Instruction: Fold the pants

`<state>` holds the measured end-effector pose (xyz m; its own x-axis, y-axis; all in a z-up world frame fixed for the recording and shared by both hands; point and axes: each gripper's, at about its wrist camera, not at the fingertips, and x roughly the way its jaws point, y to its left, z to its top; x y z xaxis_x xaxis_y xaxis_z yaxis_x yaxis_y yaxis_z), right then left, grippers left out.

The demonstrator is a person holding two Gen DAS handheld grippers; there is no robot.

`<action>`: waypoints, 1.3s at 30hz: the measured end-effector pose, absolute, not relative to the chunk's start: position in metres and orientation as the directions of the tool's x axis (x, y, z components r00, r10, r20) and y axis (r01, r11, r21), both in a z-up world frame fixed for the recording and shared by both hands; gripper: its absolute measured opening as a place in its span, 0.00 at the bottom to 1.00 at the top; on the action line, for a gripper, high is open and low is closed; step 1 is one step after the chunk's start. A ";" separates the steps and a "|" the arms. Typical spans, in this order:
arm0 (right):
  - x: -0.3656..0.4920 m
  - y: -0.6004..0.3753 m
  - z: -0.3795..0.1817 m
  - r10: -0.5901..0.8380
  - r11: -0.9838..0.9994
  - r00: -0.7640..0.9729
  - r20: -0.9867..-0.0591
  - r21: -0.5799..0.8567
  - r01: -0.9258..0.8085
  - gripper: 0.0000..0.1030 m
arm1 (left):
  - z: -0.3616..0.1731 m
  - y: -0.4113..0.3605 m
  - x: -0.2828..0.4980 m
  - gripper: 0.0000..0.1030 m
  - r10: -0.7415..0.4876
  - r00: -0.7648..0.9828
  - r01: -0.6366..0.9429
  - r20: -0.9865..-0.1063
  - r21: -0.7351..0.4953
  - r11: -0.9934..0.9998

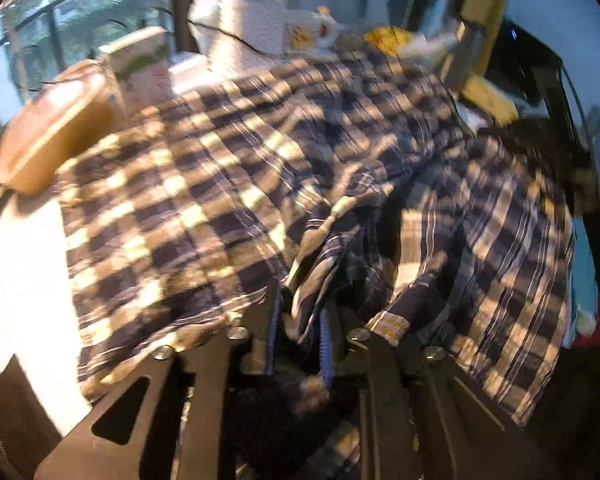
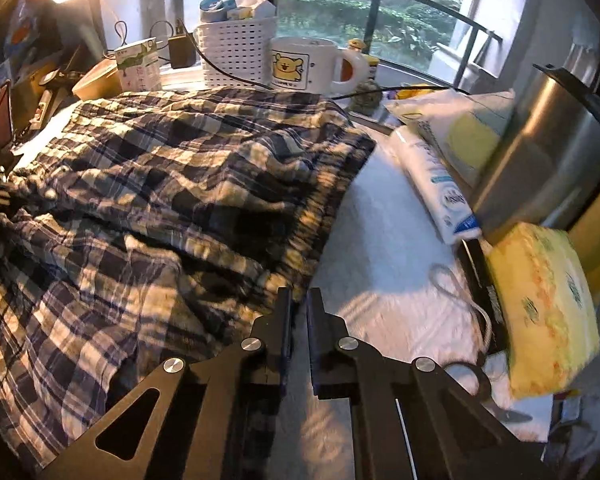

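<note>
Lying spread over the left and centre of the right wrist frame on a white table (image 2: 384, 240): navy-and-cream plaid cotton pants (image 2: 172, 184). Standing behind them at upper centre: a white perforated plastic basket (image 2: 236, 56), with a white ceramic bear-print mug (image 2: 304, 65) just to its right. Sitting at lower right, beside the pants: a yellow soft tissue pack (image 2: 544, 312). Standing above it at the right edge: a steel cylindrical kettle (image 2: 548, 152).

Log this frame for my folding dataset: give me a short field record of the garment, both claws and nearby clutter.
garment: plaid pants, crumpled on the white table
left claw: closed on a bunched fold of the pants
right claw: shut at the pants' near edge; any cloth pinched cannot be told
clutter: bear mug, white basket, yellow tissue pack
</note>
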<state>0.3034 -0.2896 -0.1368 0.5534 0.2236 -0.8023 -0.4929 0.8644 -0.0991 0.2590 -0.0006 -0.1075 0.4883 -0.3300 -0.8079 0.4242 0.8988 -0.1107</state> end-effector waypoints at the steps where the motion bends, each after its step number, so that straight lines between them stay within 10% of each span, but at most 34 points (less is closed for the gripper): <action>1: 0.299 -0.292 -0.134 0.221 0.869 0.558 -0.800 -0.098 -0.485 0.07 | -0.102 0.003 0.253 0.28 -0.326 0.511 0.415 -0.795 -0.104 0.904; 5: 0.273 -0.302 -0.114 0.224 0.881 0.602 -0.766 -0.105 -0.461 0.07 | -0.084 0.017 0.232 0.51 -0.306 0.579 0.366 -0.756 -0.095 0.926; 15: 0.203 -0.306 -0.092 0.219 0.880 0.651 -0.727 -0.141 -0.453 0.09 | -0.094 0.039 0.156 0.54 -0.266 0.637 0.261 -0.723 -0.123 0.958; 19: 0.184 -0.310 -0.093 0.219 0.891 0.665 -0.714 -0.132 -0.435 0.83 | -0.105 0.045 0.129 0.54 -0.212 0.638 0.210 -0.740 -0.098 0.973; 39: 0.111 -0.300 -0.093 0.247 0.912 0.699 -0.671 -0.083 -0.402 0.84 | -0.119 0.026 0.017 0.75 -0.220 0.710 0.199 -0.668 -0.110 0.974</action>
